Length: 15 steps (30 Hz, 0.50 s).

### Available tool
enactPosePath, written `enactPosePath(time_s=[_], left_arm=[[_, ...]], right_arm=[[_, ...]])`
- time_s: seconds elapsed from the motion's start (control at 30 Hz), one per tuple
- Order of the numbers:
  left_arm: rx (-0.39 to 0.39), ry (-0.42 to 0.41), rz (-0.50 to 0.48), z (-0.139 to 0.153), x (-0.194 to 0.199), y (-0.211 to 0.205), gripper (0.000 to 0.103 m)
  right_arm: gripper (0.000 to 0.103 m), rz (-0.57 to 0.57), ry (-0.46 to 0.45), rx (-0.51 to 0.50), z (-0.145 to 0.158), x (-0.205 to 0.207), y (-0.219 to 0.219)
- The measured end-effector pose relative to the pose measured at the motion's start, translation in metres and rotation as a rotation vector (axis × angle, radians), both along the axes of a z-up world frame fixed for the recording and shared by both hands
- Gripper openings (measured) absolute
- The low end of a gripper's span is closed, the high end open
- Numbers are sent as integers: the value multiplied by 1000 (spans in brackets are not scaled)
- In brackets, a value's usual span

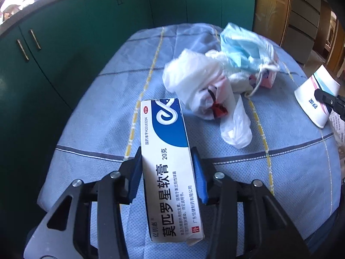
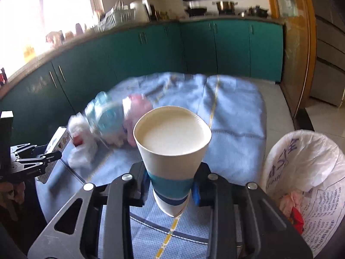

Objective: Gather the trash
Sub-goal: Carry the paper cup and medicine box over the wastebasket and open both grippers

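Gripping a box [image 1: 166,164], the left gripper [image 1: 167,172] is clamped at lower centre; the right gripper [image 2: 170,188] clasps a cup [image 2: 172,149]. Neither item is in the bin [image 2: 301,172] at lower right yet; bags [image 1: 207,90] and a mask [image 1: 239,47] remain on the table [image 1: 97,112], upper centre.

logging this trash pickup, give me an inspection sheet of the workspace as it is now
surface: table under a blue checked cloth.
job's things: ointment box in left gripper; paper cup in right gripper; lined trash bin beside the table.
clutter: white plastic bags, blue face mask, pink carton.
grippers: both jaws closed on their items.
cables: nothing seen.
surroundings: green cabinets, counter with pots.
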<state>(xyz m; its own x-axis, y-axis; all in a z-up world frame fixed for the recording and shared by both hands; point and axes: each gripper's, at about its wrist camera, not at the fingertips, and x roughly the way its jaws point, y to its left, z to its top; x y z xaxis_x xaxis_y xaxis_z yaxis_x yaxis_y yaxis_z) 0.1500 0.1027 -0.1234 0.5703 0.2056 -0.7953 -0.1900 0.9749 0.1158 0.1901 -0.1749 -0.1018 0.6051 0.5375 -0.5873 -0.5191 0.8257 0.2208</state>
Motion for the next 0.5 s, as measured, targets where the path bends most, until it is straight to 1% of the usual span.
enactPosePath(time_s=[0.13,0.17,0.27,0.3,0.4,0.5], left_arm=[[37,-87,20,27,-11,0,43],[48,-124,23,39,-16,-1,43],[50,-193,2,62,-26,-9,43],[42,-202,-8,67,-26,-13,43],[-36,-245,-71,85,-27,-28,43],[-46,-282,-130,97,-25,-51,43]], right_arm=[[31,-83,-99,40,21,-9,-24],[31,-118,-122,42,25,-10,-31],[31,-225,-172,17,32,-11,-53],[31,-254,-185,4,33,-11,-58],[31,-318,-206,-3,36,-13,-77],[31,-426,-212,-38,34,-13,-101]])
